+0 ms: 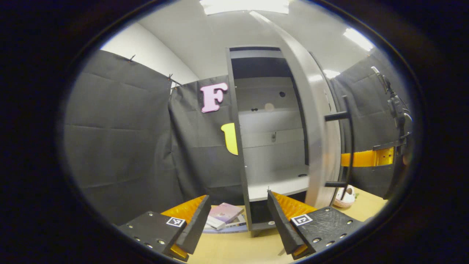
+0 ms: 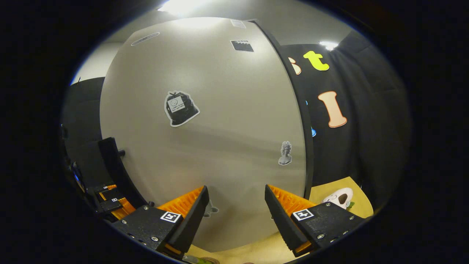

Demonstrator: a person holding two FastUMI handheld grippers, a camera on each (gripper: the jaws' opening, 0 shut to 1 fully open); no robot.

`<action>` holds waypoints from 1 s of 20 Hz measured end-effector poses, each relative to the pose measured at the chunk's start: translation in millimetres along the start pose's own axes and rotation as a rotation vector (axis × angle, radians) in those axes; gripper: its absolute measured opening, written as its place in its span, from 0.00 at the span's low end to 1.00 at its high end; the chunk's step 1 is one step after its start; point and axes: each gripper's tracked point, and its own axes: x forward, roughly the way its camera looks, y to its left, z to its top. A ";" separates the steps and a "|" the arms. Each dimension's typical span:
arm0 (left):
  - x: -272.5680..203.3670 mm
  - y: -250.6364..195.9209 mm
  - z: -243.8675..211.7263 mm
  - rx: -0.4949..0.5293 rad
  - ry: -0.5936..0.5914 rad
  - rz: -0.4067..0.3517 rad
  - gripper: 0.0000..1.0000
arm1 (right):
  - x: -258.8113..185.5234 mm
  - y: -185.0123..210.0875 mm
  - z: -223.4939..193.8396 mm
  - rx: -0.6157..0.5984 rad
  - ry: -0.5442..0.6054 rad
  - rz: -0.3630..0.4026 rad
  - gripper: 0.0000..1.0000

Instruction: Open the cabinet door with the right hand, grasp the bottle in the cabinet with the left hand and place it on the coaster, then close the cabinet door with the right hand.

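Gaping wide, both grippers' fingers (image 1: 198,220) (image 2: 194,216) hold nothing before the cabinet door (image 2: 220,128).

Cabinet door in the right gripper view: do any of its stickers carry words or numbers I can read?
None can be read.
Black bag-shaped sticker on the cabinet door: print on its white patch, too small.
Dark rectangular sticker near the top: blurred.
Bust sticker: no words.

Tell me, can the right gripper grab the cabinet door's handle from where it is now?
Probably not yet. The right gripper is open and faces the flat door. The handle sits off to its left, so it would have to shift sideways first.
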 end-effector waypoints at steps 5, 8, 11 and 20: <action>-10.1 -3.9 18.1 -0.085 -0.055 0.009 0.96 | -28.1 -32.8 15.4 -0.025 -0.099 -0.119 0.95; -6.6 -34.5 15.3 -0.152 -0.034 -0.065 0.97 | -38.5 -48.4 14.4 -0.042 -0.118 -0.190 0.95; 2.6 -65.2 19.0 -0.157 -0.011 -0.097 0.89 | -52.4 -68.5 10.8 -0.064 -0.110 -0.286 0.90; 5.0 -116.1 22.1 -0.098 -0.003 -0.082 0.85 | -76.2 -72.1 16.2 -0.128 -0.136 -0.293 0.95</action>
